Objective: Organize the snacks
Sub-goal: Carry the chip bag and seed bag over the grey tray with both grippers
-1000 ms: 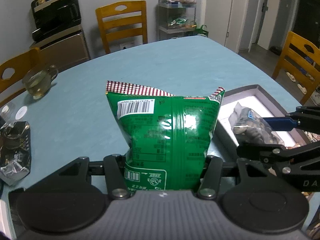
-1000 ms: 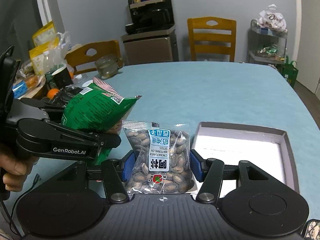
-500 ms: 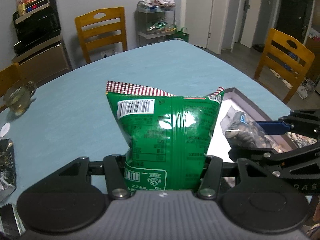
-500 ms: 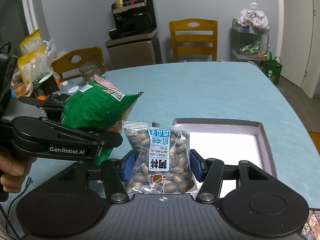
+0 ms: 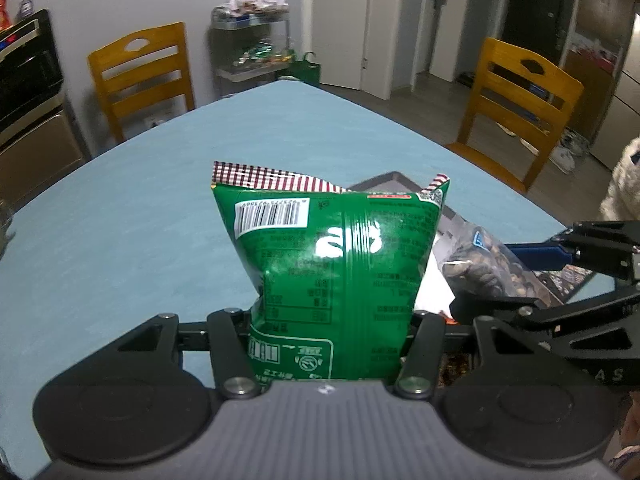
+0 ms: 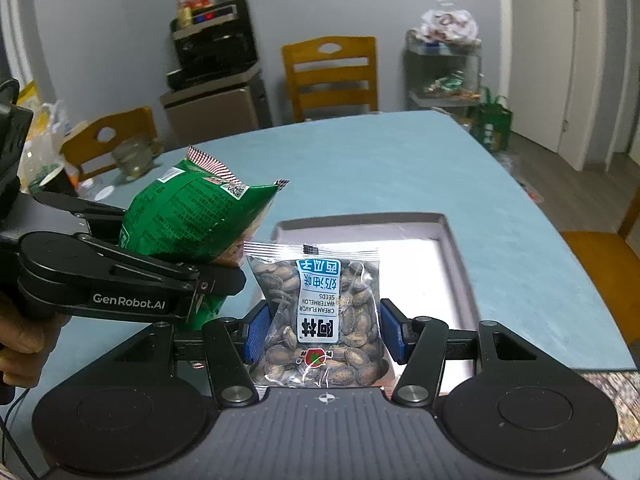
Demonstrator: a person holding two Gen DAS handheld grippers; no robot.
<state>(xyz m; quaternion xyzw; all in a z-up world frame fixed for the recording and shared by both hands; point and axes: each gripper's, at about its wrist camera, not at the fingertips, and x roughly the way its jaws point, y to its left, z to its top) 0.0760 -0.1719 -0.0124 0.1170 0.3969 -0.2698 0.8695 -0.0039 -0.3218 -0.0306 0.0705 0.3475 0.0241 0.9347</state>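
Snack bags (image 5: 336, 264) (image 6: 318, 312) now nearer tray (image 6: 452, 240), both grippers still clamped.

- Our left tongs (image 5: 326, 344) grip a green snack bag (image 5: 332, 264) upright above the blue worktop (image 5: 120, 220).
- Right of it, our right tongs (image 5: 532, 276) hold a seed packet (image 5: 476, 264) over the box (image 5: 384, 179).

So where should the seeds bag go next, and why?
Probably forward and down into the box. The right gripper holds the seeds bag between its blue fingers, in front of the box, whose white floor looks bare. The left gripper holds the green bag close beside it, so lower carefully.
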